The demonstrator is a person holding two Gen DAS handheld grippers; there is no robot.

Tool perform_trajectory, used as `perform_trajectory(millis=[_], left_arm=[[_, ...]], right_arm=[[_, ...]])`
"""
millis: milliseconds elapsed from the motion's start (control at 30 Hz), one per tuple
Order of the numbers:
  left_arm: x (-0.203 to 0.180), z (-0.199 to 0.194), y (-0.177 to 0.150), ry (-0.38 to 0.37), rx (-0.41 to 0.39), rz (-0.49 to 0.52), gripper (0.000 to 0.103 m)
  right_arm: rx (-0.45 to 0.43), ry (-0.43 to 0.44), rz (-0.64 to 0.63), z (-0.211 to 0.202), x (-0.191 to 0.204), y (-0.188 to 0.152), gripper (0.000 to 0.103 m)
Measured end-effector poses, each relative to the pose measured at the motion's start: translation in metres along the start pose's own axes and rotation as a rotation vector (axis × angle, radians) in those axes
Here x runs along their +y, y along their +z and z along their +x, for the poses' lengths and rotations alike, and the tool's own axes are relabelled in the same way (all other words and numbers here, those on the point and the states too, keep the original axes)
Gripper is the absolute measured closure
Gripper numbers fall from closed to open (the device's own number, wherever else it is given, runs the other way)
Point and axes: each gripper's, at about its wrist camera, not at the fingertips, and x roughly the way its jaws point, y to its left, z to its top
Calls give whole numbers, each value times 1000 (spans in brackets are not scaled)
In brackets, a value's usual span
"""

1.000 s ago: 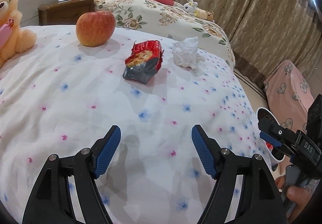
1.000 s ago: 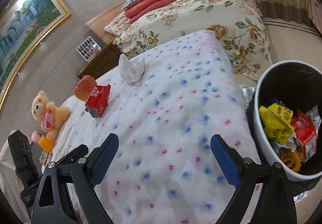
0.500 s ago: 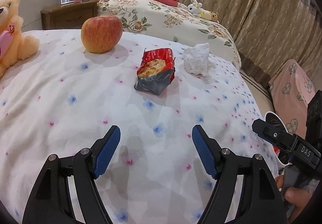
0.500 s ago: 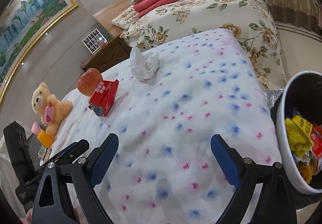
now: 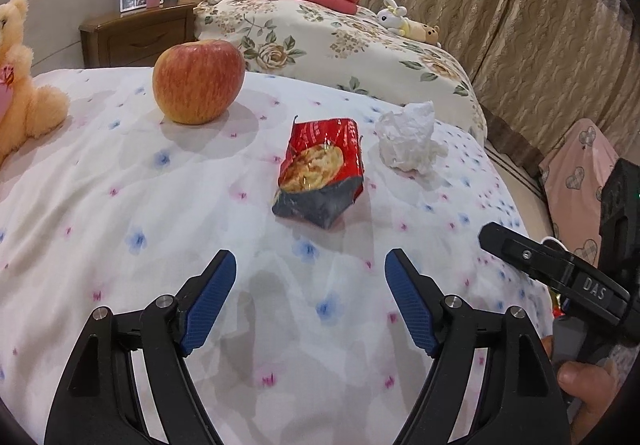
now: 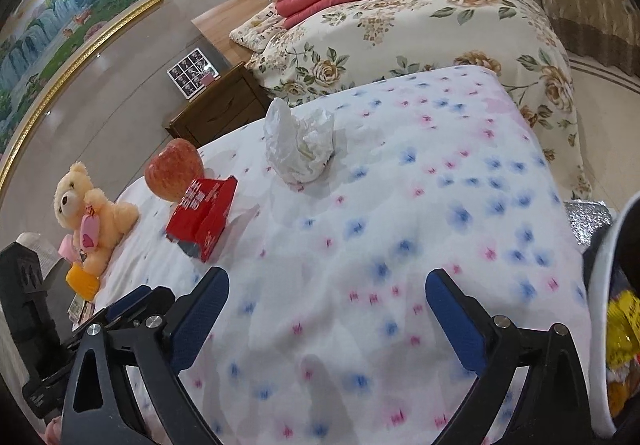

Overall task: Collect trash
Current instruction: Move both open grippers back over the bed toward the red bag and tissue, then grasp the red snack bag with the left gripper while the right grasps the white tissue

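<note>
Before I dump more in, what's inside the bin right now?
Only a slice of the bin shows at the right wrist view's edge: a yellow wrapper inside. Everything deeper is cut off by the frame.

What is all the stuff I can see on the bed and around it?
red crinkly snack wrapper: 1, red and grey, middle of flowered bedspread
crumpled white tissue: 1, white, right of wrapper
red-yellow apple: 1, behind wrapper
tan teddy bear: 1, bedspread's left edge
white-rimmed trash bin: 1, beside bed, holds wrappers
wooden nightstand: 1, brown, behind
left gripper: 1, black, blue pads, open, empty
right gripper: 1, same, open, empty
</note>
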Motion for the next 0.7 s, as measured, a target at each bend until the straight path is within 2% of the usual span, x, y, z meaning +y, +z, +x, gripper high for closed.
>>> perform_trajectory(millis=[500,700], left_arm=[[0,33,28,9,2,3,23],[7,41,36,25,-5,-26,24]], right_arm=[[9,17,-52,51,10,47,3],[17,13,-67,70,16,61,4]])
